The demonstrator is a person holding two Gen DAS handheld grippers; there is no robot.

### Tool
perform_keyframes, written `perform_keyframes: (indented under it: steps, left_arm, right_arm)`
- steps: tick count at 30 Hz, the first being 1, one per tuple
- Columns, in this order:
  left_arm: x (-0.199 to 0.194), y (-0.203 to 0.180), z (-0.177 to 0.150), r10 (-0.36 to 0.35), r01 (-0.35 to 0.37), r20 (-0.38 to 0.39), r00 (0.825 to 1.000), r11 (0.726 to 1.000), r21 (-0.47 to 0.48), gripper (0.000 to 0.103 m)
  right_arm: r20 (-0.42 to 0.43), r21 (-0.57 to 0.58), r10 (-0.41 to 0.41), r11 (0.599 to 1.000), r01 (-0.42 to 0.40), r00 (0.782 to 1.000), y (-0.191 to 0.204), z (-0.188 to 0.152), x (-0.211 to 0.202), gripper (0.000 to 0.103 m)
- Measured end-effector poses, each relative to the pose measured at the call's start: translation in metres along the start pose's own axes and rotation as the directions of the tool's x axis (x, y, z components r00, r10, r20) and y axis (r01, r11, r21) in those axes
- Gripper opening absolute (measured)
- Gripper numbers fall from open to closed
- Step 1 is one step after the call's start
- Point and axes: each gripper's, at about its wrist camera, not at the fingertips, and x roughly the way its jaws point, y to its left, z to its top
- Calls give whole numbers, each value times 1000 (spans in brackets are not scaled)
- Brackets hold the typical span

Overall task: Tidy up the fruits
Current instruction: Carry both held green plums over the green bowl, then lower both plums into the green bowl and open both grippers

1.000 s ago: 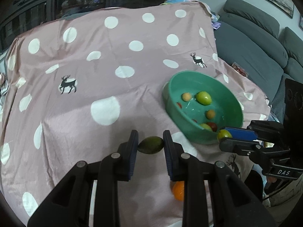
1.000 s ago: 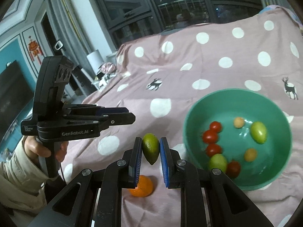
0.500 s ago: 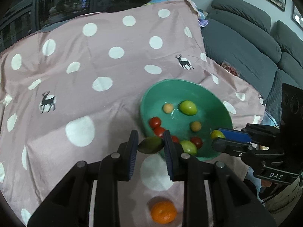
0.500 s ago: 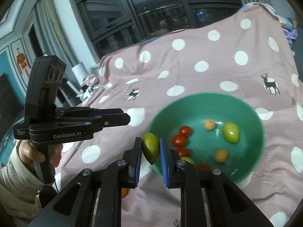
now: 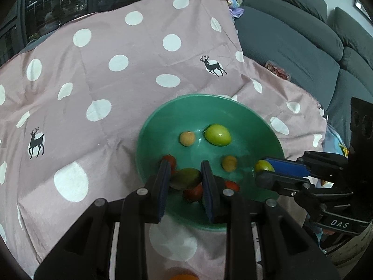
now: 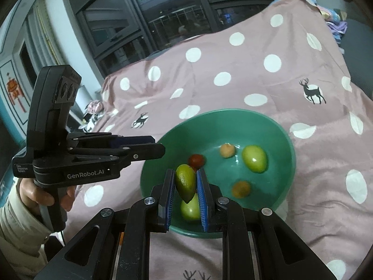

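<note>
A green bowl (image 5: 149, 126) (image 6: 289, 144) on the pink dotted cloth holds a light green fruit (image 5: 218, 134) (image 6: 254, 158), small tan fruits (image 5: 187, 138) and red tomatoes (image 5: 193, 192). My left gripper (image 5: 185, 170) is shut on a dark green fruit (image 5: 186, 178) over the bowl's near left side. My right gripper (image 6: 185, 172) is shut on a green oval fruit (image 6: 185, 182) held upright above the bowl's near edge. In the left wrist view the right gripper (image 5: 262, 169) reaches in from the right. In the right wrist view the left gripper (image 6: 158, 145) reaches the bowl's left rim.
An orange (image 5: 184, 276) lies on the cloth (image 5: 116, 81) just in front of the bowl, mostly hidden under my left gripper. A grey sofa (image 5: 291, 42) stands to the right beyond the cloth's edge. A person's hand (image 6: 42, 196) grips the left handle.
Both grippers have carried their fruits from above the cloth to above the bowl. The orange has slid to the bottom edge of the left wrist view.
</note>
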Motion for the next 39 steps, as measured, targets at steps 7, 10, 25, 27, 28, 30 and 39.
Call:
perform_keyframes:
  steps: [7, 10, 25, 27, 28, 30, 39]
  left_arm:
    - [16, -11, 4, 8, -7, -31, 999, 999, 37, 26]
    - [21, -13, 5, 20, -18, -38, 999, 999, 49, 26]
    - [36, -18, 5, 56, -51, -63, 996, 995, 83, 27]
    - [36, -16, 5, 55, -50, -62, 997, 996, 72, 26]
    - [36, -16, 5, 55, -51, -61, 997, 996, 68, 26]
    - [36, -16, 5, 53, -49, -62, 997, 997, 66, 26]
    - [27, -15, 3, 58, -55, -41, 997, 997, 60, 46]
  right_arm:
    - [-3, 9, -9, 1000, 9, 1000, -7, 0, 1, 20]
    - [-2, 8, -12, 1000, 12, 1000, -9, 0, 0, 20]
    - [-1, 17, -21, 1000, 21, 1000, -15, 0, 1, 20]
    - [-3, 17, -21, 1000, 21, 1000, -15, 0, 1, 20]
    - [-4, 15, -21, 1000, 21, 1000, -15, 0, 1, 20]
    - [-10, 11, -20, 1000, 20, 1000, -13, 0, 1, 20]
    - [-18, 7, -24, 1000, 24, 1000, -9, -2, 0, 23]
